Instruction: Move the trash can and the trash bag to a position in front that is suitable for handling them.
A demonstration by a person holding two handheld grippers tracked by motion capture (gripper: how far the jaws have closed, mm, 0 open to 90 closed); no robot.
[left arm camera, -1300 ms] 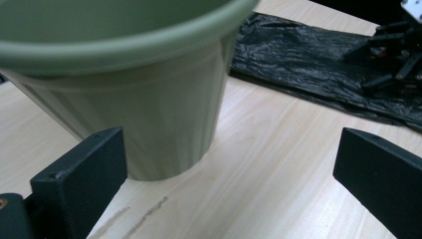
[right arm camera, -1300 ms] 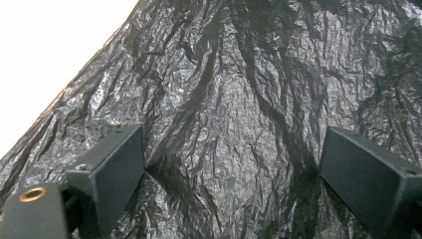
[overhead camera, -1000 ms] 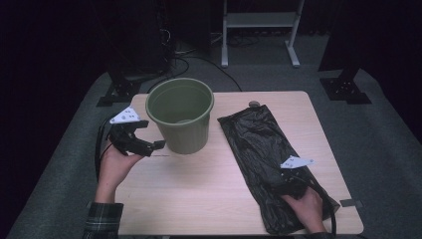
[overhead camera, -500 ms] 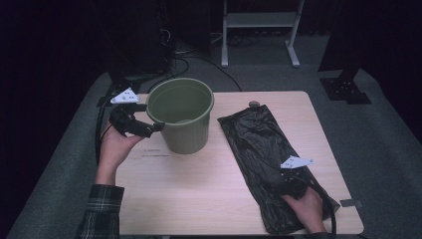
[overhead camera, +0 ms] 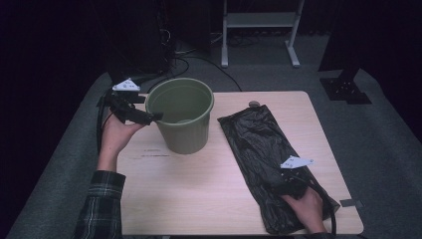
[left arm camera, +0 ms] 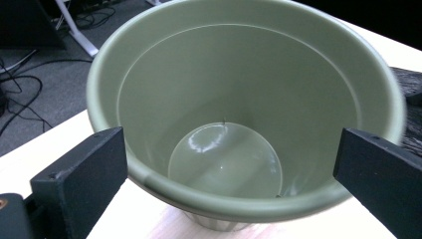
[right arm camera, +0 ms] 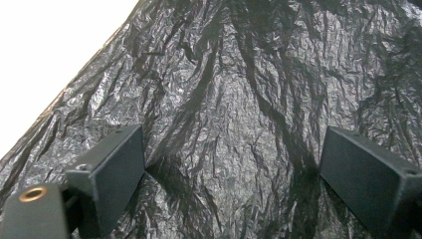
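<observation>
Reaching the bucket's rim: the left claw (overhead camera: 155, 116), which a second ago hung lower beside the wall at 8 o'clock, now sits level with the lip at 9 o'clock, jaws spread wide and holding nothing.

Item 1: green bucket (overhead camera: 181, 115), upright, empty, at roughly 11 o'clock on the tabletop (overhead camera: 199, 199). It has shifted slightly toward 12 o'clock over the last second. In the left gripper view the bucket (left arm camera: 249, 89) lies beyond the two jaws, its near rim crossing between them; neither jaw touches it.

Item 2: black bin bag (overhead camera: 263, 149), flat and crinkled, running from 1 o'clock down to 5 o'clock, just beside the bucket and apart from it.

Item 3: right claw (overhead camera: 291, 183), low over the bag's near end, unmoved. In the right gripper view both jaws stand wide apart over the wrinkled film (right arm camera: 234, 99), gripping nothing; whether their tips touch it I cannot tell.

Assessment: the left claw's rise suggests a rim grip is being prepared, likely to steady the bucket for lining. The bag is not yet lifted.
</observation>
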